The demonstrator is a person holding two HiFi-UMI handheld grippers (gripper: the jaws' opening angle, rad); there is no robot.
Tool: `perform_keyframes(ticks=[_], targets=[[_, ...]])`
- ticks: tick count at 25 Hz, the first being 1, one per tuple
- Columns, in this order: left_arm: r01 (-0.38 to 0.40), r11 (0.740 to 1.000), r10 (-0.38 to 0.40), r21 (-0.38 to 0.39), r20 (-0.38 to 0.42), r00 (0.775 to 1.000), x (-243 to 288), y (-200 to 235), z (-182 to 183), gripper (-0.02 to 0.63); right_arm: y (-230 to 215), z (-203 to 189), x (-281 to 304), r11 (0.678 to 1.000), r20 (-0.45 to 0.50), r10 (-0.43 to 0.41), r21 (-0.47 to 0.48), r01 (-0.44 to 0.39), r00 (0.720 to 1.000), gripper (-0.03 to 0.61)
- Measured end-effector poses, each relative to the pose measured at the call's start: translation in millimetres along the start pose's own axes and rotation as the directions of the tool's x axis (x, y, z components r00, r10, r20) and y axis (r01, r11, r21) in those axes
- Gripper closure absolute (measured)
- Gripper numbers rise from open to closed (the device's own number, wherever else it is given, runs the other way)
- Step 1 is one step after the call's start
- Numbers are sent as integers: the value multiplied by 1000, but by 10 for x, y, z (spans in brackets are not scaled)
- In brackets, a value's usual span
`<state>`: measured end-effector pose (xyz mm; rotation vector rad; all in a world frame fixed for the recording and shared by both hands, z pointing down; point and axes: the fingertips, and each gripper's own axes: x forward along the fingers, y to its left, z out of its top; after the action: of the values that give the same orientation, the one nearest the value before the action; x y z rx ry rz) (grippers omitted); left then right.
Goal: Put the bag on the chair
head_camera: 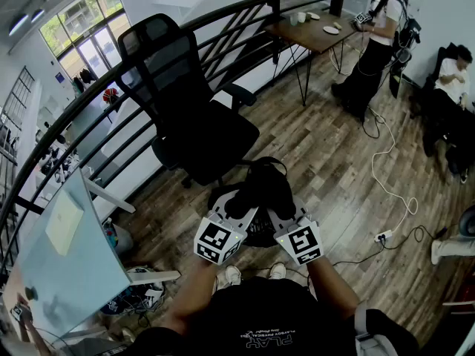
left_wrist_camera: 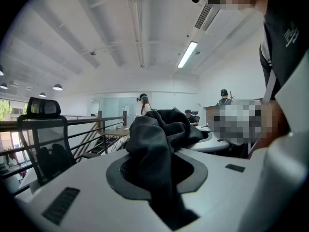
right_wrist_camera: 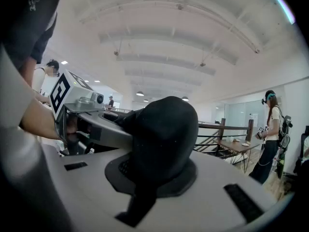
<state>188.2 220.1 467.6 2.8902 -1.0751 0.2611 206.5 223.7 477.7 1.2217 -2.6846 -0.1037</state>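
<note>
The black bag (head_camera: 261, 190) hangs over the wood floor just in front of me, held up by both grippers. My left gripper (head_camera: 239, 212) is shut on a fold of the bag's fabric (left_wrist_camera: 157, 151), which bunches up between its jaws. The right gripper (head_camera: 279, 213) is shut on another dark rounded part of the bag (right_wrist_camera: 161, 134). A black mesh office chair (head_camera: 182, 113) stands beyond the bag, its seat facing me; it also shows at the left in the left gripper view (left_wrist_camera: 43, 144). The left gripper's marker cube (right_wrist_camera: 65, 93) appears in the right gripper view.
A dark curved railing (head_camera: 111, 136) runs behind the chair. A wooden table (head_camera: 315, 30) with cups stands at the back, with a standing person (head_camera: 378, 39) and a seated person (head_camera: 454, 80) nearby. A white cable and power strip (head_camera: 384, 236) lie at the right; a pale desk (head_camera: 70, 251) sits left.
</note>
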Motion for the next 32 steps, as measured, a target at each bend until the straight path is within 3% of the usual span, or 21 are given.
perform_keyframes(ticks=[6, 17, 32], targets=[[2, 1000, -2, -5, -13, 1000, -120, 28, -115, 511, 147, -59, 45, 1000, -13, 1, 10, -1, 1000, 537], [-15, 999, 15, -33, 9, 1000, -387, 351, -14, 511, 366, 160, 347, 1000, 7, 16, 24, -16, 1000, 537], [42, 999, -42, -1, 35, 998, -967, 731, -9, 509, 888, 337, 683, 999, 8, -38, 23, 38, 999, 535]])
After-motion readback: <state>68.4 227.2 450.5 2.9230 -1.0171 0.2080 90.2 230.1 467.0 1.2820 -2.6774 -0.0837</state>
